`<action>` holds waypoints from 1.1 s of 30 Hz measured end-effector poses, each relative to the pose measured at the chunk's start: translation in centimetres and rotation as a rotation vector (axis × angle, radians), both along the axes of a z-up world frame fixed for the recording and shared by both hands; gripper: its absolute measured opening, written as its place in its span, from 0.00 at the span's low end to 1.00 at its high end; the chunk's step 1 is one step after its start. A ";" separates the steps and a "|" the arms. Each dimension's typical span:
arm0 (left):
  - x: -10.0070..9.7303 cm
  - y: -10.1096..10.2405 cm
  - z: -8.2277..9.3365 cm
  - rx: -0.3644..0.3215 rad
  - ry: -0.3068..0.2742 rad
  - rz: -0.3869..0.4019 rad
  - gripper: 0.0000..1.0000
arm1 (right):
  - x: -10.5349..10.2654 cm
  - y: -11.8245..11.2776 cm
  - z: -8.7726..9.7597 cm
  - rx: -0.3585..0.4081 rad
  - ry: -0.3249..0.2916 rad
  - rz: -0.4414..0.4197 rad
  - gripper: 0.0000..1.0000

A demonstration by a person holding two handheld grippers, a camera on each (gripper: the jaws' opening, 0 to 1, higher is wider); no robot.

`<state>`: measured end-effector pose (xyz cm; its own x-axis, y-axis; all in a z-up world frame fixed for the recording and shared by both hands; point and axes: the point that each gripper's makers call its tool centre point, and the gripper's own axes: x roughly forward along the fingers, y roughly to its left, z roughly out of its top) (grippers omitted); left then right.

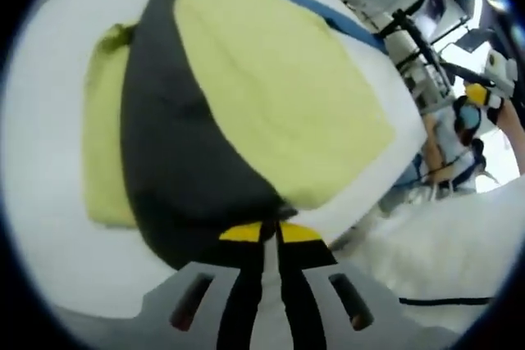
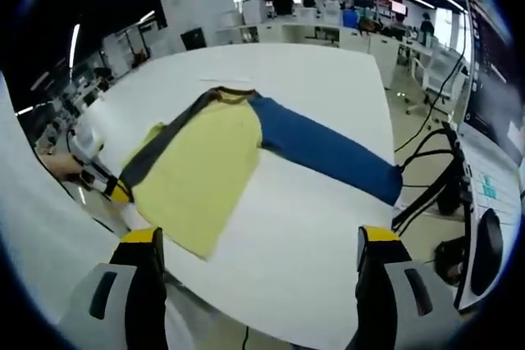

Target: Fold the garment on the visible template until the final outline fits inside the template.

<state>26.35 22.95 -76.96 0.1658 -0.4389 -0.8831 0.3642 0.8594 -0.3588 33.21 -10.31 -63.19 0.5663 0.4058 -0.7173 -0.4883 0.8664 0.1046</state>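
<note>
A yellow garment [image 2: 201,165] lies spread on the white table [image 2: 328,79], with a dark grey side panel [image 1: 168,145] and a long blue sleeve [image 2: 328,153] stretched out to one side. In the left gripper view my left gripper [image 1: 271,231] is shut on the garment's bottom hem, where grey meets yellow. The left gripper [image 2: 107,186] also shows at the table's left edge in the right gripper view, holding that hem. My right gripper [image 2: 260,243] hangs open above the near table edge, short of the garment, with nothing between its jaws.
A stand with black cables [image 2: 435,186] and a desk with a mouse [image 2: 490,243] sit off the table's right side. Office desks and chairs [image 2: 344,18] fill the background. A person's arm [image 1: 509,125] shows beyond the table.
</note>
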 end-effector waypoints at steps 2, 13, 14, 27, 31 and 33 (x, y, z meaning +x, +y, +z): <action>0.1 -0.1 0.0 0.001 0.004 0.009 0.00 | 0.3 0.0 0.0 0.002 -0.003 0.005 0.98; 0.0 0.0 0.2 -0.026 0.018 0.007 0.00 | 1.6 0.4 -0.2 0.013 -0.002 0.026 0.97; -0.2 0.0 0.6 -0.034 0.022 -0.001 0.00 | 1.8 0.7 -0.1 0.015 -0.003 0.027 0.97; 2.0 1.2 5.3 -0.159 -0.068 0.036 0.00 | 3.3 4.4 0.5 0.057 -0.030 0.035 0.97; 2.9 2.4 6.1 -0.177 -0.083 0.078 0.00 | 3.8 5.1 0.6 0.065 -0.041 0.026 0.97; 3.2 3.0 6.6 -0.187 -0.088 0.101 0.00 | 4.1 5.6 0.8 0.073 -0.047 0.025 0.97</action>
